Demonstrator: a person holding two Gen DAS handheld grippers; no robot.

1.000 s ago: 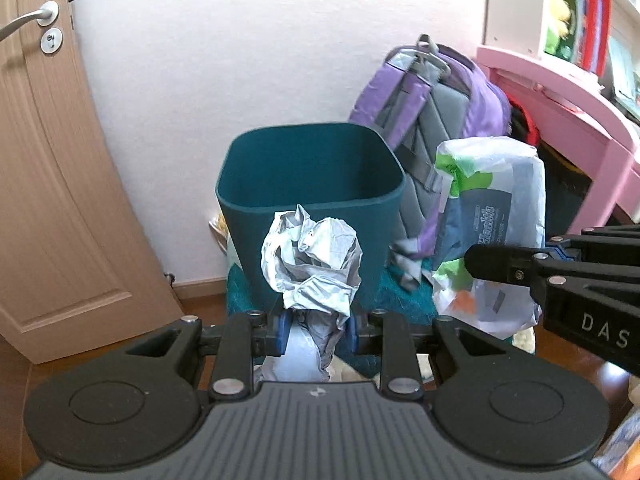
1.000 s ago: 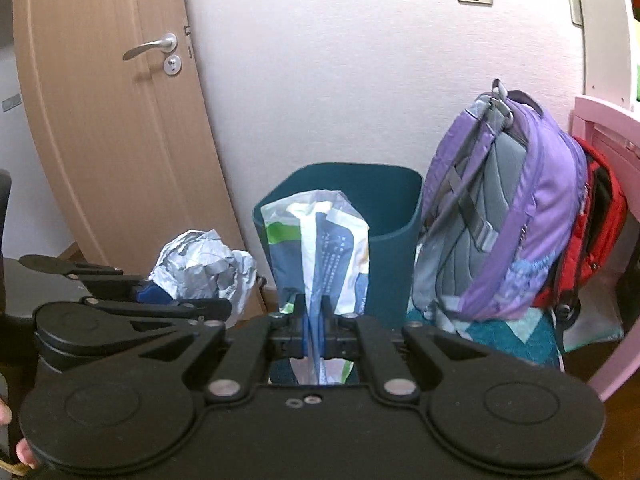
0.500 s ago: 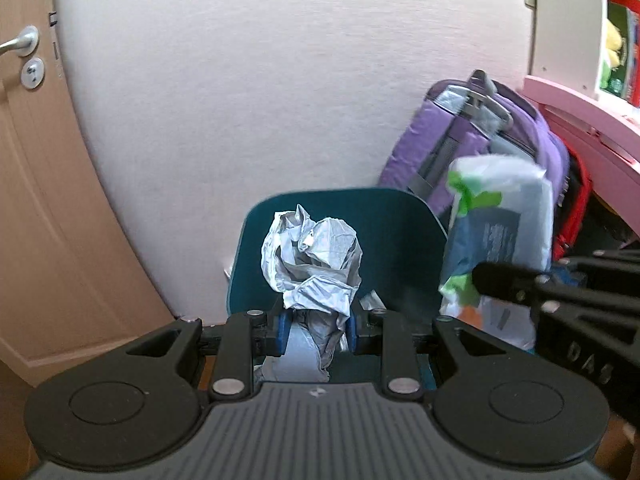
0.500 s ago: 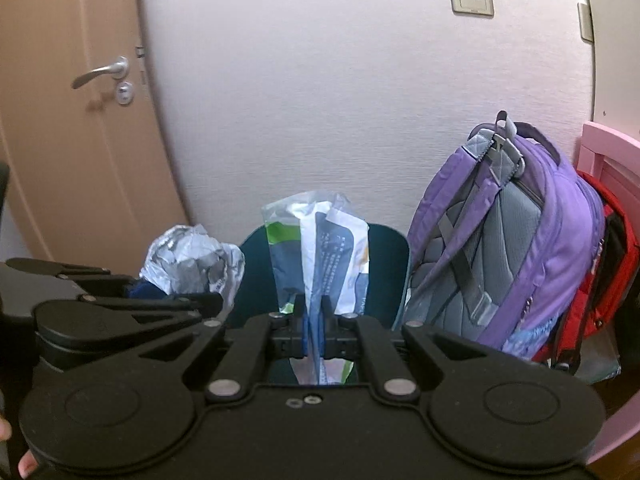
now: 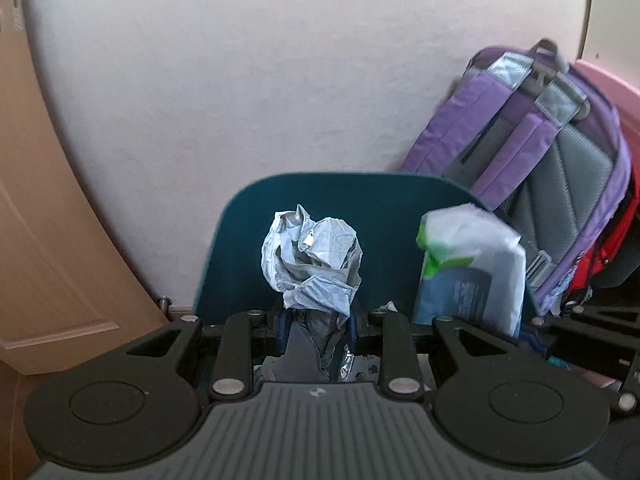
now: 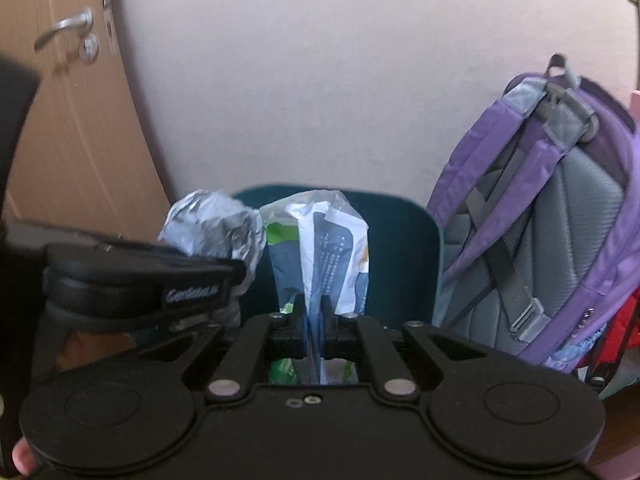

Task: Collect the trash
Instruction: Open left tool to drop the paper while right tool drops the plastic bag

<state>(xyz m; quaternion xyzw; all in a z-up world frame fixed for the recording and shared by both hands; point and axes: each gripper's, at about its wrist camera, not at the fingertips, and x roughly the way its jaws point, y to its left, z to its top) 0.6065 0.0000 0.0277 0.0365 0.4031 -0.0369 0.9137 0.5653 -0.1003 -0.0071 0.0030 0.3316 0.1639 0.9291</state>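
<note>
Pale wall fills the far side, with a wooden door point(image 6: 76, 128) at far left and a purple backpack point(image 6: 552, 216) leaning at right. Between them, against the wall, stands the teal bin point(image 5: 240, 232), its rim now close under both grippers. A second ago the whole bin showed lower and farther off; both hands have since moved in toward it, so only its far wall is seen. The right gripper point(image 6: 311, 320) has its jaws nearly closed, pinching a flat wipes packet point(image 6: 320, 248) by its lower edge; the packet stands over the bin's right part. The left gripper point(image 5: 316, 326) is partly closed on a crumpled foil wad point(image 5: 312, 264), held at its narrow lower end, over the bin's middle. Both pieces look light and soft: the wad probably crushes easily, while the packet's film is likely slippery, so a grip on a fold suits each.
</note>
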